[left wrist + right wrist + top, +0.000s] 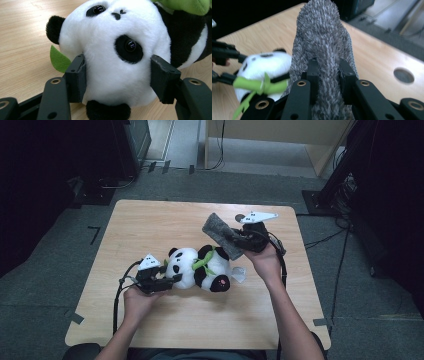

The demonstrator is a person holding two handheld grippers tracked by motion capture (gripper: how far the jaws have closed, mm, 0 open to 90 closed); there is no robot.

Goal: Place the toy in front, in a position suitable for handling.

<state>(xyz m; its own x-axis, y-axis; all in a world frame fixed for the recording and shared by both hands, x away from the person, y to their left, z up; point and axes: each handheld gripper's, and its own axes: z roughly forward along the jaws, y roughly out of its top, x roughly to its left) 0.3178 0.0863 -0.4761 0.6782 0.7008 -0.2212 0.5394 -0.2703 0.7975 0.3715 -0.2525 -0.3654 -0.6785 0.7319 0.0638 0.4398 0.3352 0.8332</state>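
- The left gripper [169, 281] lay low on the near-left part of the wooden table [150, 220], its 2 jaws clamped on either side of the panda's white head.
- The plush panda [200, 267] lay on its side at the table's middle, touching the wood, with a green bamboo sprig [201, 262] across its chest and a green leaf [59, 59] poking out behind the left jaw.
- In the left gripper view the panda's body was cut off at the top and right edges, and 1 black ear [53, 27] showed.
- The right gripper [235, 240] was raised just beyond the panda, jaws pinched tight on a grey fuzzy cloth [220, 234].
- In the right gripper view that cloth stood in the way, covering part of the panda and the table behind; the panda looked blurred.
- A round hole [403, 75] sat in the far tabletop.
- Farther off, cables [325, 239] lay on the grey floor.
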